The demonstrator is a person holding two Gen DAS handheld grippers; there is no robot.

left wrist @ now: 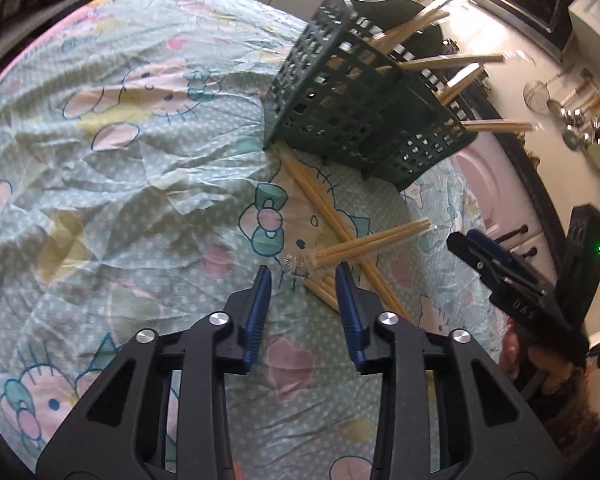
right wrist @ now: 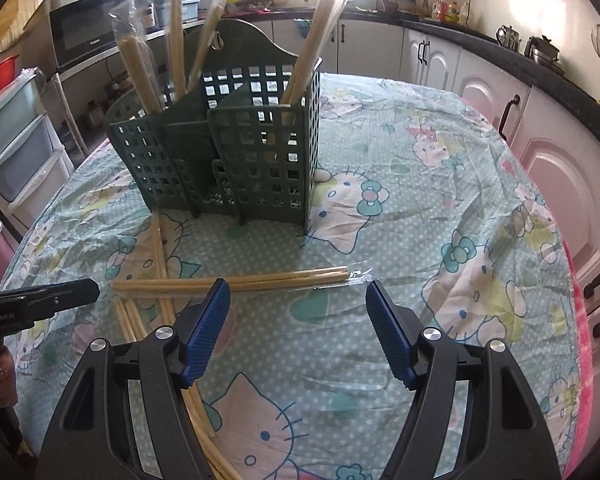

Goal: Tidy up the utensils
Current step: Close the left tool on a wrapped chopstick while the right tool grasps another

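A dark green lattice utensil caddy (right wrist: 236, 148) stands on the table with several wrapped chopstick pairs (right wrist: 312, 44) upright in it; it also shows in the left wrist view (left wrist: 352, 100). Several wrapped chopstick pairs lie crossed on the cloth in front of it. One pair (right wrist: 236, 280) lies crosswise just beyond my right gripper (right wrist: 298, 292), which is open and empty. My left gripper (left wrist: 302, 276) is open and empty, its tips over the plastic end of that pair (left wrist: 372, 242). The right gripper also shows at the right of the left wrist view (left wrist: 484, 256).
The table wears a Hello Kitty cloth (right wrist: 440, 208). A microwave (right wrist: 84, 36) and plastic drawers (right wrist: 16, 136) stand at the left, kitchen cabinets (right wrist: 520, 120) behind and to the right. The left gripper shows at the left edge (right wrist: 40, 300).
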